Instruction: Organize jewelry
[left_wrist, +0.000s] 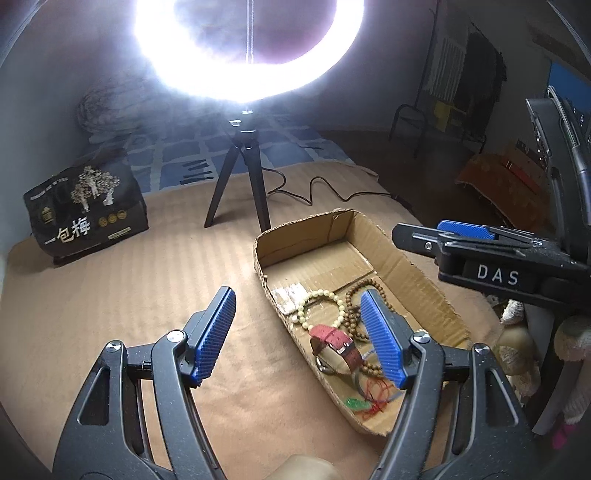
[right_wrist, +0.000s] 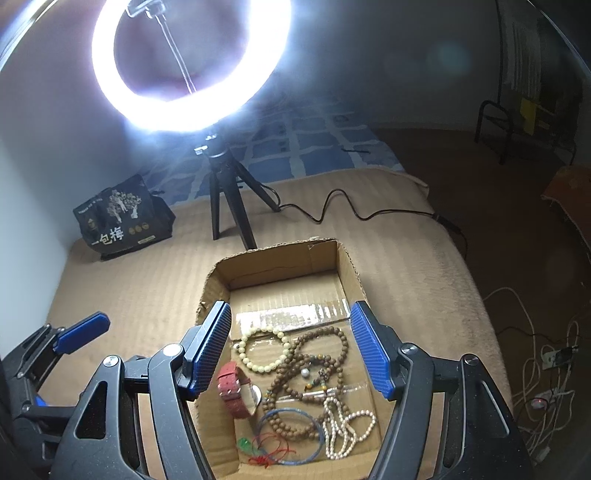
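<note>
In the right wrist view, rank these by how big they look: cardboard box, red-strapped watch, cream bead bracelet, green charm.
Largest to smallest:
1. cardboard box
2. and 3. cream bead bracelet and red-strapped watch: too alike to rank, and the watch lies nearer the camera
4. green charm

Jewelry (right_wrist: 295, 373) in box (right_wrist: 280, 258) on bed, tripod (right_wrist: 225, 192) behind, bag (right_wrist: 122, 218) behind-left.

Ring light (left_wrist: 251, 48) cut off by the top edge, its centre glared out, red watch (left_wrist: 334, 343) dial hidden — left gripper's finger (left_wrist: 382, 339) covering brown beads (left_wrist: 360, 295).
</note>
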